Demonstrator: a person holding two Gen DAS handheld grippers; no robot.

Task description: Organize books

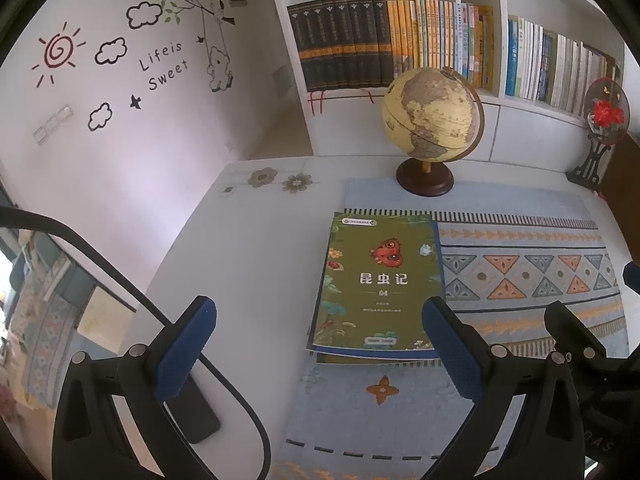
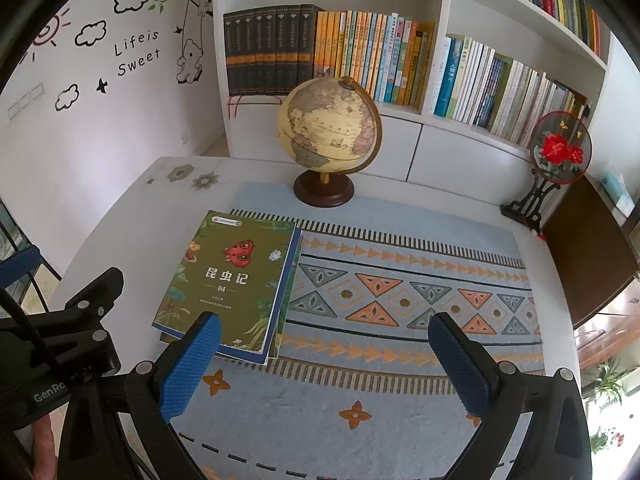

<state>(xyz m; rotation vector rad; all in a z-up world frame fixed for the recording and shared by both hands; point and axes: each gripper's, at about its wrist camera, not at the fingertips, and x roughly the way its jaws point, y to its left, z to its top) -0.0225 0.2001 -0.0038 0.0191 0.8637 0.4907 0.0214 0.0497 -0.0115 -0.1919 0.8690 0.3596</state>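
Observation:
A green book with a red butterfly on its cover (image 1: 378,284) (image 2: 232,280) lies flat on top of a small stack of books, on the left part of a patterned blue mat (image 1: 528,264) (image 2: 404,288). My left gripper (image 1: 316,344) hovers open just in front of the stack, its right finger (image 1: 452,348) near the book's lower right corner. My right gripper (image 2: 326,360) is open too, to the right of the stack, with its left finger (image 2: 192,364) over the book's near edge. Neither holds anything.
A globe on a wooden stand (image 1: 432,128) (image 2: 330,136) sits behind the stack. A round embroidered fan on a black stand (image 1: 604,116) (image 2: 560,148) is at the table's far right. White shelves full of upright books (image 1: 392,40) (image 2: 360,56) rise behind the white table (image 1: 240,240).

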